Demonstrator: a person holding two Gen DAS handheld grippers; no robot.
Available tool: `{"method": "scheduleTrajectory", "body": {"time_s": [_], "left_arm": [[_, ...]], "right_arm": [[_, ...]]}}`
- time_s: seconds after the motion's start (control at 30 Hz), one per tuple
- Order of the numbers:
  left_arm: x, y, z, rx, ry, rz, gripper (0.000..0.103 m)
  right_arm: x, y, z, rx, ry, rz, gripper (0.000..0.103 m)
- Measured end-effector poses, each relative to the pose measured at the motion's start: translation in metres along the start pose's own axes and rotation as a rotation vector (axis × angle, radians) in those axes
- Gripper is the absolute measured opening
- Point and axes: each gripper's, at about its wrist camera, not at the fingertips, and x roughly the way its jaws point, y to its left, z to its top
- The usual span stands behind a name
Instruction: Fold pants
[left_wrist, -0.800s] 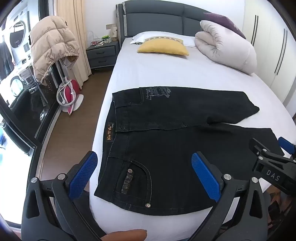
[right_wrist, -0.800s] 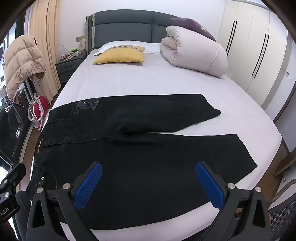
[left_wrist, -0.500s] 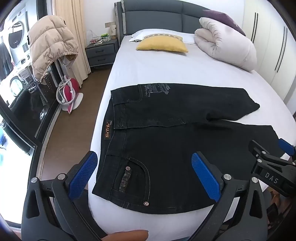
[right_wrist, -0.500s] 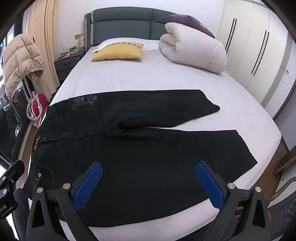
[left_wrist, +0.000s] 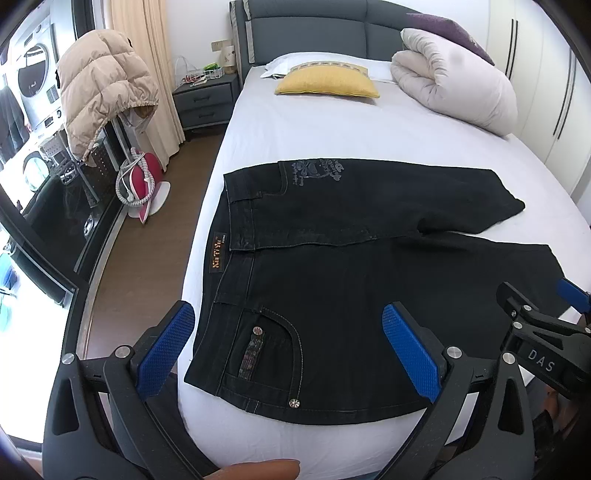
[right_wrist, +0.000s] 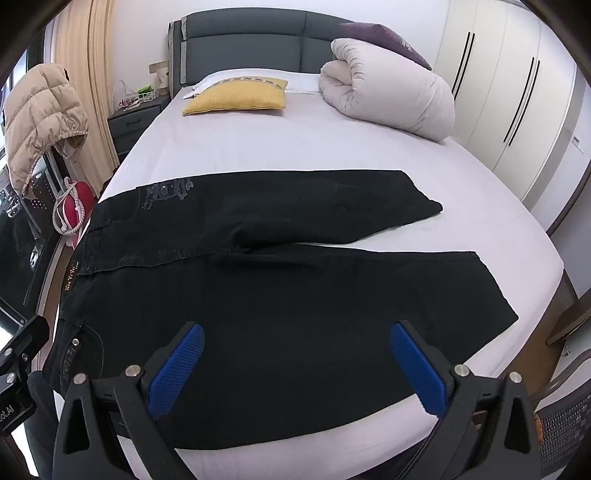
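Observation:
Black jeans (left_wrist: 351, 266) lie flat across the near part of the white bed (left_wrist: 332, 125), waistband at the left, both legs running right and spread apart. They also show in the right wrist view (right_wrist: 280, 295). My left gripper (left_wrist: 286, 349) is open and empty, above the back pocket near the waist. My right gripper (right_wrist: 295, 365) is open and empty, above the near leg. The right gripper also shows at the right edge of the left wrist view (left_wrist: 535, 332).
A yellow pillow (left_wrist: 327, 83) and a rolled white duvet (left_wrist: 454, 88) lie at the head of the bed. A nightstand (left_wrist: 205, 101), a beige puffer jacket (left_wrist: 99, 96) and a red iron (left_wrist: 142, 184) stand on the left. Wardrobes (right_wrist: 517, 92) line the right wall.
Both grippers have pulled back and risen slightly, so the jeans sit a little farther away in both views. The jeans have not moved. Both grippers stay open.

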Motion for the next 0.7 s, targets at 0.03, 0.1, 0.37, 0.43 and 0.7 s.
{"method": "scheduleTrajectory", "body": {"time_s": [0.03, 0.1, 0.37, 0.43, 0.7], "left_arm": [[0.0, 0.0001, -0.0003, 0.0, 0.0, -0.001, 0.103], [0.0007, 0.0, -0.0006, 0.0, -0.001, -0.001, 0.103], [0.0011, -0.0001, -0.0002, 0.0, 0.002, -0.001, 0.103], [0.0014, -0.0002, 0.0003, 0.001, 0.001, 0.0, 0.103], [0.0016, -0.0009, 0.0007, 0.001, 0.002, 0.001, 0.103]], "right_arm": [[0.0007, -0.0003, 0.0006, -0.001, 0.003, 0.001, 0.103], [0.0008, -0.0002, 0.0009, 0.001, 0.011, -0.003, 0.103], [0.0002, 0.0, 0.0034, 0.005, 0.02, 0.005, 0.103], [0.0005, -0.0006, 0.0033, 0.005, 0.02, 0.006, 0.103], [0.0009, 0.0014, 0.002, 0.007, 0.024, 0.008, 0.103]]}}
